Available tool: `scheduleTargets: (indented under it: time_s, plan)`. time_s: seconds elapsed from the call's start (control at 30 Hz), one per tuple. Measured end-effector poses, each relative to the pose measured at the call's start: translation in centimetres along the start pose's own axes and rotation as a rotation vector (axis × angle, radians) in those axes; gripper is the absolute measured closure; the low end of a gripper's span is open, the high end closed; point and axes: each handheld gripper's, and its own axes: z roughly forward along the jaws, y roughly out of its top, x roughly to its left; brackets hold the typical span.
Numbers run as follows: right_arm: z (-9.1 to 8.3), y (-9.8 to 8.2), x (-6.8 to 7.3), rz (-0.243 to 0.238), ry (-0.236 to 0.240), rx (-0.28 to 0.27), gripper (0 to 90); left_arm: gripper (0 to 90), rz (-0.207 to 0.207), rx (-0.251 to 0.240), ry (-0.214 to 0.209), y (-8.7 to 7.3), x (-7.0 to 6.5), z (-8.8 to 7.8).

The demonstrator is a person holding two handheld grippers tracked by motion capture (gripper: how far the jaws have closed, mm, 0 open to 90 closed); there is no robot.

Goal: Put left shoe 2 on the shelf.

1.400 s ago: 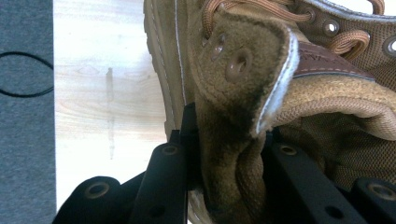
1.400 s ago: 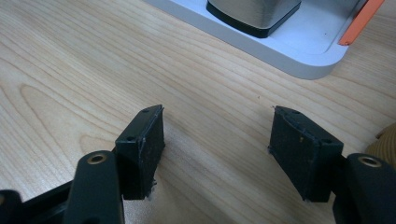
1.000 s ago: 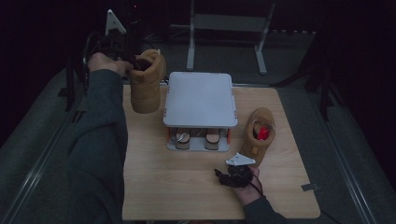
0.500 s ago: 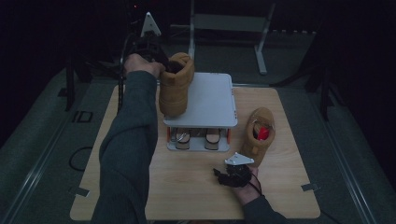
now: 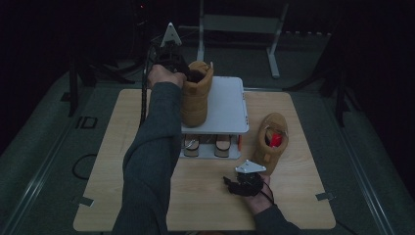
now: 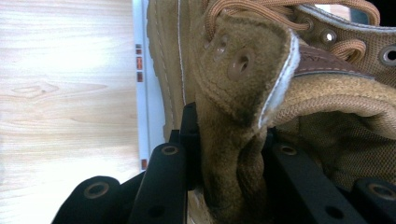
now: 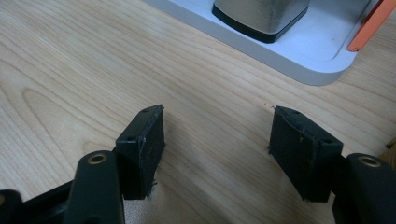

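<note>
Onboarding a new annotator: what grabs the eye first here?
The tan boot held upright over the white rack, its collar pinched in the left tongs. A second boot lies right of the rack, beside the open right tongs resting on the wooden table.

This looks like a recording studio or a lab, not a home. A light wooden table (image 5: 147, 215) stands alone on a grey floor (image 5: 44, 161), and the room around it is dark and black — only the table is lit. Behind it stands a metal frame stand (image 5: 240, 29). Cables (image 5: 80, 169) lie on the floor, and small tape marks (image 5: 324, 197) sit at the table corners.
</note>
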Motion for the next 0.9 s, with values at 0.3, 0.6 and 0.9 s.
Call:
scheduleTargets:
  time_s: [0.3,0.6,0.9]
  plan:
    - [0.0,0.0,0.0,0.001,-0.001,0.001,35.4,76.2,-0.015,-0.011,0.031,-0.3,0.1,0.3]
    - [0.1,0.1,0.1,0.001,0.001,0.0,35.5,62.6,0.032,0.072,-0.017,-0.5,0.5,1.0]
    - [0.1,0.1,0.1,0.003,0.004,-0.002,35.5,37.9,0.045,0.064,-0.065,-0.2,0.8,0.6]
